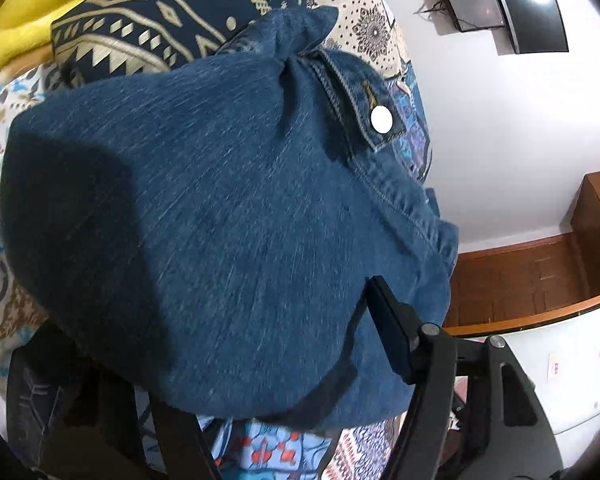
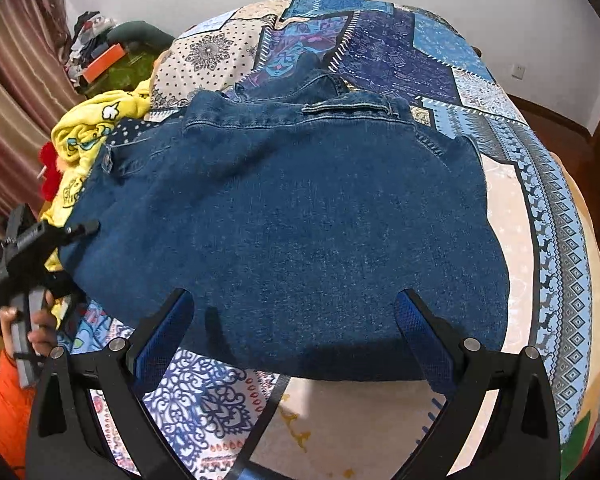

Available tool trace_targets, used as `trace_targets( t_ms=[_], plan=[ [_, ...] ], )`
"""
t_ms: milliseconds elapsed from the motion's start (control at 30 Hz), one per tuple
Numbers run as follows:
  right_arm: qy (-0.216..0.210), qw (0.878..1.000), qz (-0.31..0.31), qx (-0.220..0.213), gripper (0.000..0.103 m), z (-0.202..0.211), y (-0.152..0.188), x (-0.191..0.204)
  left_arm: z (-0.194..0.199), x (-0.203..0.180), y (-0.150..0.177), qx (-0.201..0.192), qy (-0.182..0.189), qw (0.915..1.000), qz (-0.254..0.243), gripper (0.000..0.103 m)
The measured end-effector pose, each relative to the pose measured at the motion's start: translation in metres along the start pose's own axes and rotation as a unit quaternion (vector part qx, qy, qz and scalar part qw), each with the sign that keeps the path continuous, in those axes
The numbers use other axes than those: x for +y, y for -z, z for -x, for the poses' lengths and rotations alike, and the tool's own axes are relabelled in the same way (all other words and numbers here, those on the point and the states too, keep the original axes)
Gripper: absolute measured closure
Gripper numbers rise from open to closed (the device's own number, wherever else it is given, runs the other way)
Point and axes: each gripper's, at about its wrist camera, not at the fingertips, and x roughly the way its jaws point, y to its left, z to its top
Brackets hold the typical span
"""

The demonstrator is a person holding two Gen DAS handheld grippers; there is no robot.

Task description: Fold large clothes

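Two grippers flank the denim jacket [image 2: 292,220] on the bed [image 2: 540,208]: right gripper [image 2: 296,320] released over its near hem, left gripper [image 1: 228,360] clenched on its edge.

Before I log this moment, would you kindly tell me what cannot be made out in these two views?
- Left wrist view: the left gripper's near finger is buried under the denim jacket, so its grasp cannot be confirmed.
- Left wrist view: the navy patterned cushion is partly hidden behind the denim.
- Right wrist view: the jacket's sleeves are folded out of sight.
- Right wrist view: the yellow garment is partly covered by the jacket's edge.
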Motion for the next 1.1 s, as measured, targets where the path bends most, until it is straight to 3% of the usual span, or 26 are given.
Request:
trace_targets(
  t_ms=[100, 167, 233, 367, 467, 633, 733, 900, 1100],
  plan=[
    [0.006, 1.000, -0.006, 0.001, 0.003, 0.000, -0.001, -0.004, 0.005, -0.006, -0.003, -0.020, 0.015, 0.9997, 0.004, 0.039],
    [0.003, 1.000, -0.014, 0.002, 0.003, -0.001, -0.002, -0.008, 0.020, -0.015, 0.001, -0.040, 0.022, 0.9988, -0.016, 0.047],
    [0.004, 1.000, -0.019, 0.003, 0.003, -0.002, -0.001, -0.010, 0.031, -0.031, 0.002, -0.056, 0.034, 0.9971, -0.037, 0.048],
    [0.010, 1.000, -0.015, 0.004, 0.003, -0.002, -0.001, -0.007, 0.029, -0.041, -0.005, -0.067, 0.005, 0.9961, -0.058, 0.048],
    [0.010, 1.000, -0.014, 0.004, 0.003, 0.001, 0.002, -0.006, 0.008, -0.024, -0.016, -0.068, -0.037, 0.9966, -0.029, 0.048],
    [0.014, 1.000, -0.011, 0.012, 0.003, 0.004, 0.005, -0.007, -0.003, 0.007, -0.019, -0.077, -0.009, 0.9965, 0.031, 0.062],
    [0.017, 1.000, -0.011, 0.015, 0.003, 0.008, 0.005, -0.007, 0.014, -0.008, -0.011, -0.095, -0.015, 0.9953, 0.013, 0.073],
    [0.011, 1.000, -0.016, 0.012, 0.003, 0.016, -0.002, 0.000, 0.048, -0.040, -0.019, -0.141, 0.056, 0.9882, 0.023, 0.079],
    [-0.010, 0.999, 0.032, -0.015, 0.003, 0.016, -0.029, 0.050, 0.091, -0.093, -0.016, -0.188, 0.040, 0.9801, -0.049, 0.079]
  ],
)
